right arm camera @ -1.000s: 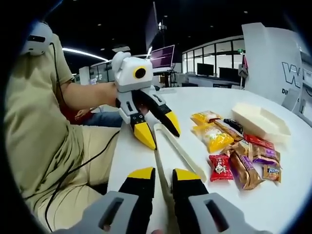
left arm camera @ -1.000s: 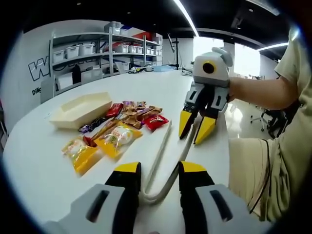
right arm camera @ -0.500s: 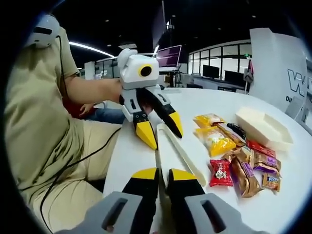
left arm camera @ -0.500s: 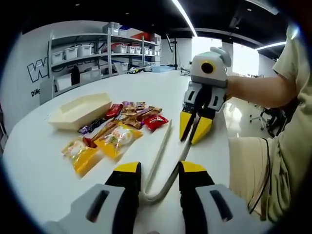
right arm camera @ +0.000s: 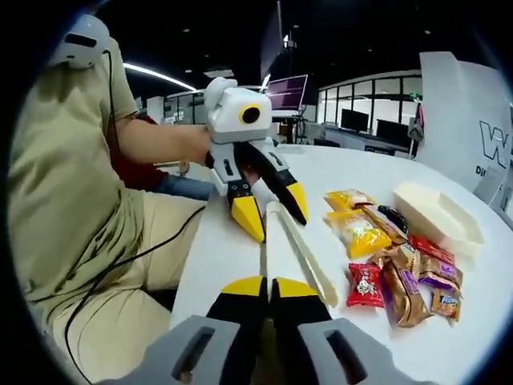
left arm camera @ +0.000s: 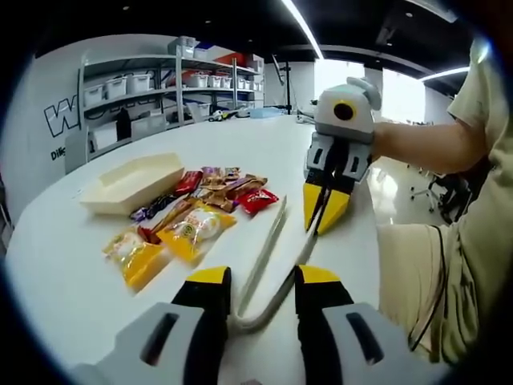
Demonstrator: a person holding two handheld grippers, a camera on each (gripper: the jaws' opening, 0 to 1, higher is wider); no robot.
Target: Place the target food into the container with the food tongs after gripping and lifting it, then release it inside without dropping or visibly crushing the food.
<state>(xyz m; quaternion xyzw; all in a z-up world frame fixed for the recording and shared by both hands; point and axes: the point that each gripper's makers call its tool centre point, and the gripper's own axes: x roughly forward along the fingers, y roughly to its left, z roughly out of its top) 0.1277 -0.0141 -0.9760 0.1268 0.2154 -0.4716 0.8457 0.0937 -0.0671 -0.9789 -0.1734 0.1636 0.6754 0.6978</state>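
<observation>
Closest thing in the left gripper view is the left tool at the bottom centre, jaws spread wide with the bent end of the food tongs sitting between them, not pinched as far as I can see. The tongs lie flat on the white worktop and their two pale arms run up the middle of the frame. Further up, right of centre, the right tool is squeezed nearly closed on the far arm of the tongs. In the right gripper view it's the same story from the other end: right tool at the bottom centre, yellow tips almost touching with the tongs arm caught between them, and the left tool above it, jaws wide, straddling the tongs' bend. Snack packets are bunched left of the tongs in the left gripper view, yellow ones nearest, a red one and some brown ones further back; they're on the right side in the right gripper view. The cream container sits beyond the pile at middle left, and at the right edge in the other view. Storage shelves with bins are way back at the upper left.
</observation>
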